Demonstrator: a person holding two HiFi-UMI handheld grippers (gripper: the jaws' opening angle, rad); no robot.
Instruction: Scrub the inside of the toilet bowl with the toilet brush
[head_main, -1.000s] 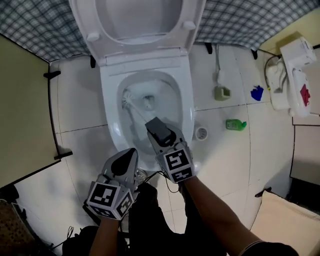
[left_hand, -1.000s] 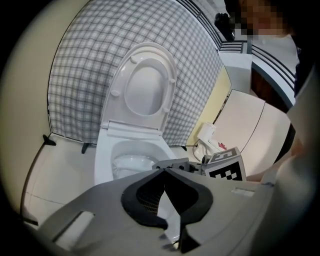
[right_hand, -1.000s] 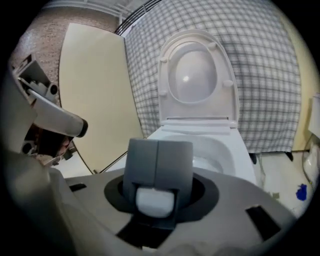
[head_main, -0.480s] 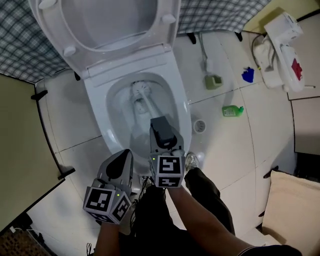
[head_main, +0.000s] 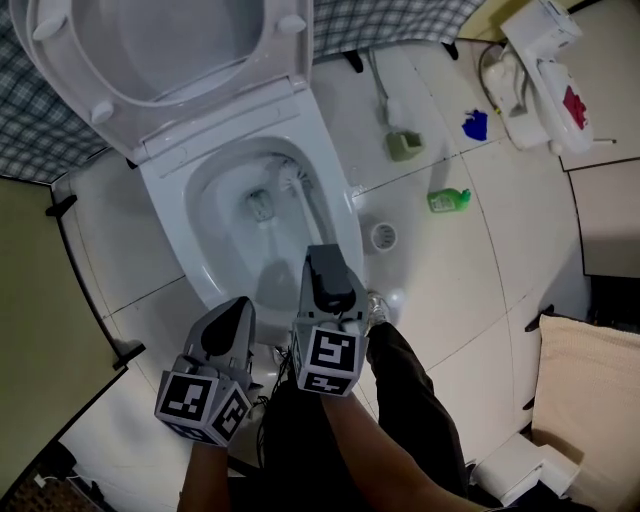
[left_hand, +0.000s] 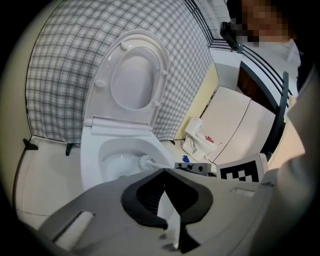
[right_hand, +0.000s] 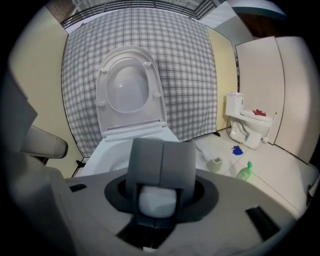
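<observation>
The white toilet bowl (head_main: 215, 265) stands with its lid (head_main: 160, 45) raised. The toilet brush's head (head_main: 290, 178) lies against the bowl's inner wall at the back right, and its white handle (head_main: 318, 222) runs down to my right gripper (head_main: 322, 262). That gripper is shut on the handle's end (right_hand: 157, 200), over the bowl's front rim. My left gripper (head_main: 228, 325) hangs just left of it, in front of the bowl, shut with nothing in it. In the left gripper view the brush head (left_hand: 146, 161) shows inside the bowl (left_hand: 92, 160) past the left gripper (left_hand: 164, 172).
On the floor tiles right of the toilet are a floor drain (head_main: 383, 236), a green bottle (head_main: 449, 200), a grey-green holder (head_main: 404, 146) and a blue object (head_main: 474, 125). A small white toilet (head_main: 540, 60) stands at the far right. A partition wall (head_main: 40, 330) closes the left side.
The brush head has swept from the bowl's left side round the back to its right side. The right gripper has shifted and rolled with it; the left gripper has stayed beside it.
</observation>
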